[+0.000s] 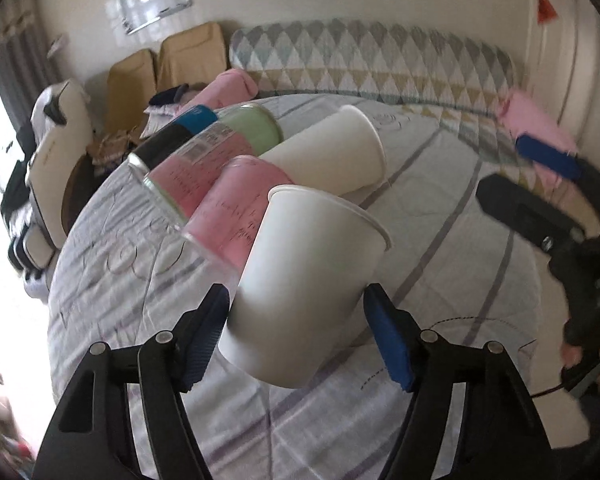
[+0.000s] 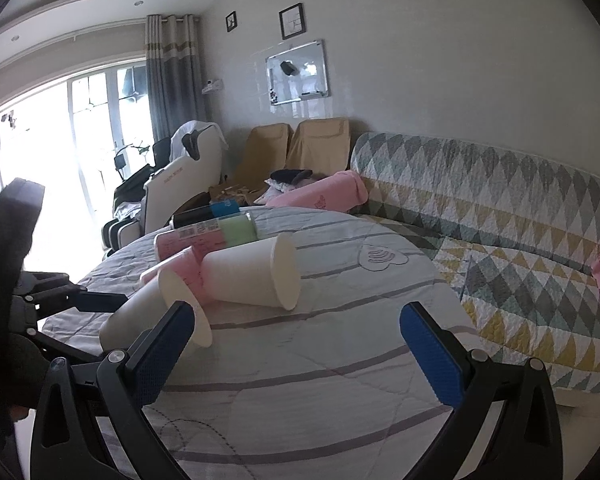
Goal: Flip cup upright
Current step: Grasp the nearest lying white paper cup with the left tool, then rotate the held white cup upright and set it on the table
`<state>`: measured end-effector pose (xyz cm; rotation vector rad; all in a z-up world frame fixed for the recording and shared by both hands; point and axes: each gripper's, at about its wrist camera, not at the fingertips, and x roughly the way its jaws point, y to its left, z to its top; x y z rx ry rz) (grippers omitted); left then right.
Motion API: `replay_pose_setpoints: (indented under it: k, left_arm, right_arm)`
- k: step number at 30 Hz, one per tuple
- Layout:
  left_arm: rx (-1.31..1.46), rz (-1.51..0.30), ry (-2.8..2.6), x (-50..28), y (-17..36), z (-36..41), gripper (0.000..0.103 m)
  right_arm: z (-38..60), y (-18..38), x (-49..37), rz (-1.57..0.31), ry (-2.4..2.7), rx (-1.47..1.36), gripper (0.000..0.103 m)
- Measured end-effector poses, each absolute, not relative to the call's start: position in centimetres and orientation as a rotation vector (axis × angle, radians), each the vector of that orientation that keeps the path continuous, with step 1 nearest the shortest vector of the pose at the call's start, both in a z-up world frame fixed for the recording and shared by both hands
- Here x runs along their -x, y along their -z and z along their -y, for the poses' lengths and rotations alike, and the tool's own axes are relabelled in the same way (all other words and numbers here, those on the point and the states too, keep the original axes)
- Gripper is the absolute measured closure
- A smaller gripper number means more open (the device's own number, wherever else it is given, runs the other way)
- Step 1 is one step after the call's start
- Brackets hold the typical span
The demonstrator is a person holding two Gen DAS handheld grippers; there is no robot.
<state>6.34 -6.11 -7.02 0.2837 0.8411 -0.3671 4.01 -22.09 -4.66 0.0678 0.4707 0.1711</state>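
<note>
A white paper cup lies tilted on the round quilt-covered table, its base between the blue pads of my left gripper, its mouth pointing away. The pads sit close on both sides of the cup; I cannot tell whether they press it. The same cup shows in the right wrist view, with the left gripper behind it. A second white cup lies on its side further back. My right gripper is open and empty above the table; it also shows in the left wrist view.
Two pink cylinders and a pink-and-green container lie beside the cups, with a black-and-blue one behind. A sofa with a diamond-pattern cover runs behind the table, with pink cushions. A massage chair stands by the window.
</note>
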Motion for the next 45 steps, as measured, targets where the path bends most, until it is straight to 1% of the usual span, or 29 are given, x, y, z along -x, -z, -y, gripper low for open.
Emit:
replay_pose_setpoints:
  k: [6, 12, 17, 22, 31, 32, 34, 35, 36, 37, 42, 45]
  left_arm:
    - [-0.150, -0.829, 0.302, -5.7, 6.9, 4.1, 0.036]
    - [-0.050, -0.793, 0.260, -4.7, 7.3, 2.3, 0.035]
    - [-0.015, -0.808, 0.251, -4.9, 7.9, 1.2, 0.035]
    - [0.002, -0.809, 0.251, -5.2, 8.0, 1.1, 0.035]
    - [-0.003, -0.801, 0.275, -5.2, 8.0, 1.0, 0.035]
    - [-0.004, -0.801, 0.277, -5.2, 8.0, 1.0, 0.035]
    - [-0.006, -0.800, 0.280, -5.2, 8.1, 1.0, 0.035]
    - [-0.004, -0.800, 0.283, -5.2, 8.0, 0.9, 0.035]
    - [-0.004, -0.797, 0.278, -5.2, 8.0, 0.9, 0.035]
    - [-0.003, -0.796, 0.277, -5.1, 8.0, 0.8, 0.035]
    - [0.004, -0.792, 0.288, -4.7, 7.7, 0.4, 0.033]
    - [0.013, -0.779, 0.281, -4.3, 7.4, 0.3, 0.023]
  right_arm:
    - [21.1, 4.8, -4.8, -0.529, -0.242, -0.119, 0.000]
    - [20.0, 5.2, -6.1, -0.616, -0.403, -0.303, 0.000]
    - [18.4, 6.3, -7.2, -0.692, -0.508, -0.369, 0.000]
    - [17.8, 8.9, -9.5, -0.835, -0.598, -0.572, 0.000]
    - [16.1, 11.0, -12.3, -0.874, -0.697, -0.693, 0.000]
    - [15.8, 11.0, -12.7, -0.872, -0.707, -0.686, 0.001]
    - [15.2, 10.8, -13.0, -0.871, -0.731, -0.681, 0.014]
    - [14.9, 10.8, -13.2, -0.876, -0.741, -0.677, 0.019]
    - [14.6, 10.5, -13.2, -0.875, -0.749, -0.678, 0.030]
    - [14.4, 10.5, -13.2, -0.879, -0.757, -0.673, 0.036]
    - [14.5, 9.6, -13.0, -0.842, -0.759, -0.639, 0.037]
    - [14.6, 8.5, -12.6, -0.795, -0.751, -0.585, 0.037]
